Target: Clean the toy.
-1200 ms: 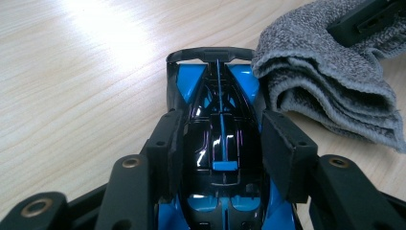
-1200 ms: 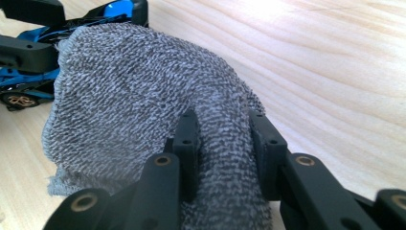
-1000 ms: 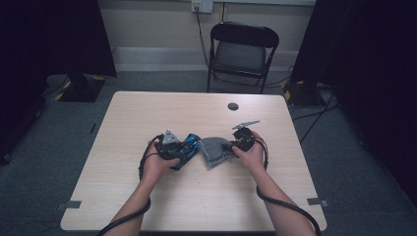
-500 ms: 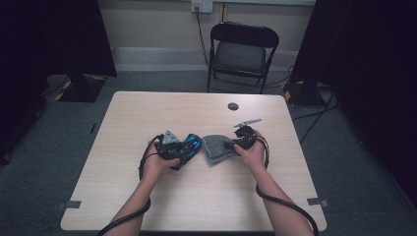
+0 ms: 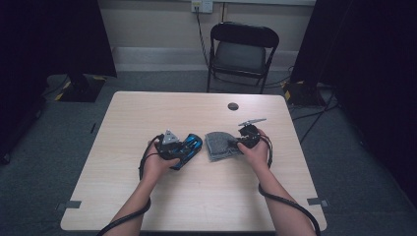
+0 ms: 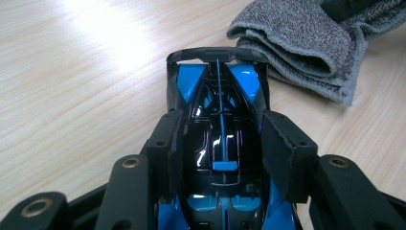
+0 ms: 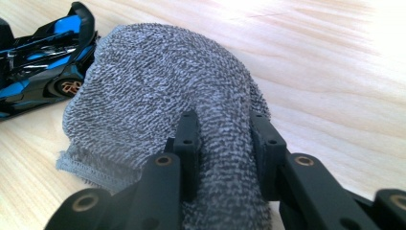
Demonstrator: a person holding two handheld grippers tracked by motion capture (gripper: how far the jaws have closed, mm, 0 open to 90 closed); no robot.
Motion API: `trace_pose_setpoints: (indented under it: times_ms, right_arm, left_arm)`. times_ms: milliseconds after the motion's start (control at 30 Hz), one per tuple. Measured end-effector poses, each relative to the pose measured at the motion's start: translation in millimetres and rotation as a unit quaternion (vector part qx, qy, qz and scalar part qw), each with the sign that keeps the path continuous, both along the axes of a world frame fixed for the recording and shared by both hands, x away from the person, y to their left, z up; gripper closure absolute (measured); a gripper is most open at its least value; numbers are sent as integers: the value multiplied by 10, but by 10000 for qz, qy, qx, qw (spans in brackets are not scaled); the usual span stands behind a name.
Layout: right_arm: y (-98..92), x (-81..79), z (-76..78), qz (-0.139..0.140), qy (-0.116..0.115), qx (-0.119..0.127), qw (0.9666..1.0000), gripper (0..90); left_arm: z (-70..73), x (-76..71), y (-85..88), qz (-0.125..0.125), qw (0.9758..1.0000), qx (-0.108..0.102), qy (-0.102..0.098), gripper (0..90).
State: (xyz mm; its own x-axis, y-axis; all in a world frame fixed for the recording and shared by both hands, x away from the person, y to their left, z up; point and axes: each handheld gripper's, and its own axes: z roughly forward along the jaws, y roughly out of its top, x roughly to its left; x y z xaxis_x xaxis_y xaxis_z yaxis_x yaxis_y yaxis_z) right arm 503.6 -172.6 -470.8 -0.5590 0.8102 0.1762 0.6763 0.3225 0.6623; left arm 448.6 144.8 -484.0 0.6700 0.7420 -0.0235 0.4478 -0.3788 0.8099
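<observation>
The left tool (image 6: pixel 218 158) clenches the toy car (image 6: pixel 218 91), hiding its sides; the right tool (image 7: pixel 225 139) pinches the cloth (image 7: pixel 158 81), whose near end is cut off.

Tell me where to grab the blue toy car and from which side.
Grip the toy car across its narrow middle, coming from its front end along its length: the flat sides there fit between the jaws, as the left gripper shows; the rear wing looks thin.

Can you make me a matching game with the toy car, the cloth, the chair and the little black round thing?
Things:
1. toy car
2. cloth
3. chair
4. black round thing

Matches:
A. lies alone on the far part of the table
B. clamped in the left gripper
C. stands on the floor behind the table
D. pinched by the right gripper

Pairs: 1-B, 2-D, 3-C, 4-A
</observation>
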Motion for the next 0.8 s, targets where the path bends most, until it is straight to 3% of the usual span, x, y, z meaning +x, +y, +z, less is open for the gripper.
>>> trace_pose_setpoints:
  times_ms: [367,800]
  right_arm:
    - [-187,-29,35,-116,-56,205,9997,687]
    - [-160,-231,265,350,-377,435,9977,689]
  left_arm:
    - [0,2,-2,4,10000,-21,16,514]
    - [8,7,-5,0,10000,11,40,513]
